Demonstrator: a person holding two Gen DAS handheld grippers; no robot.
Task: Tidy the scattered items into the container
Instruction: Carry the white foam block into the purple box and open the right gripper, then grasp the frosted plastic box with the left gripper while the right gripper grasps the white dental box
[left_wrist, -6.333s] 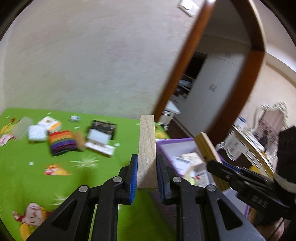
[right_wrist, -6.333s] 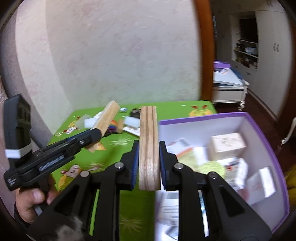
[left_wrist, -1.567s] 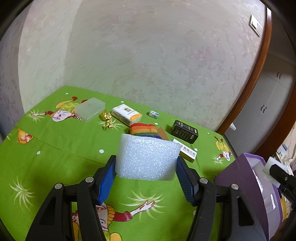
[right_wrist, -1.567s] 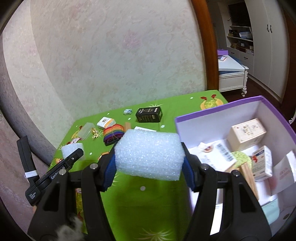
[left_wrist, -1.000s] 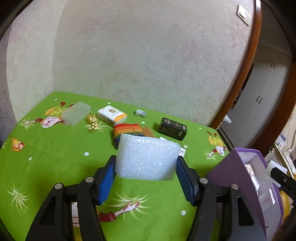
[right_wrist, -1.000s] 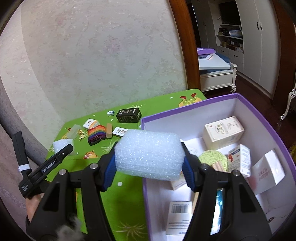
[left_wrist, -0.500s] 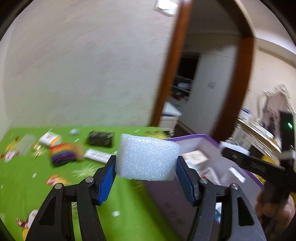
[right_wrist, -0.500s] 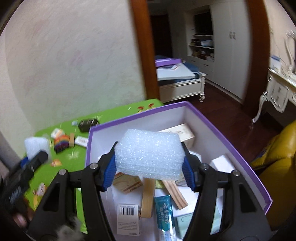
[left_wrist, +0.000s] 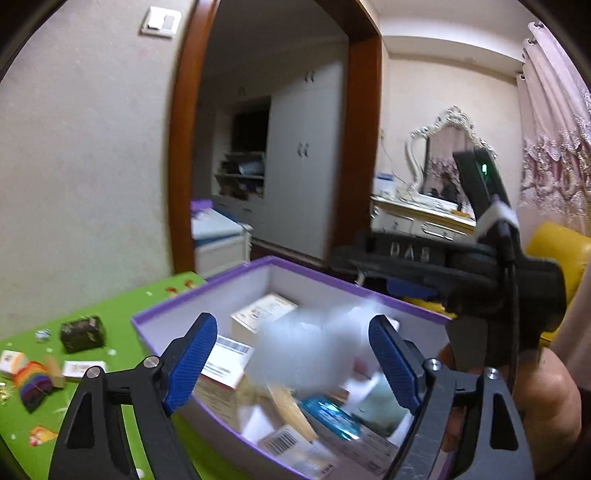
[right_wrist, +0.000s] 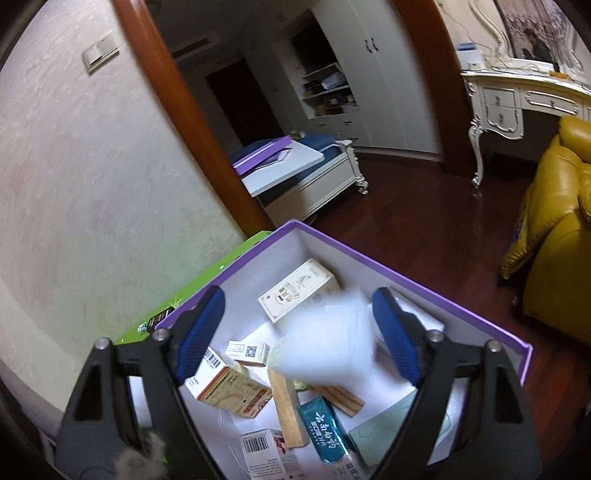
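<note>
While both jaws open over box (right_wrist: 424, 275), I drop foam blocks (left_wrist: 306, 350) (right_wrist: 328, 343); next, fetch surface (left_wrist: 122, 306) leftovers.

One purple box (right_wrist: 424, 291). Two white foam blocks (left_wrist: 306, 354) (right_wrist: 328, 339), blurred. Two wooden sticks (right_wrist: 288, 413) (right_wrist: 340, 398) inside. One black box (left_wrist: 82, 333) on the green counter (left_wrist: 122, 306).
</note>
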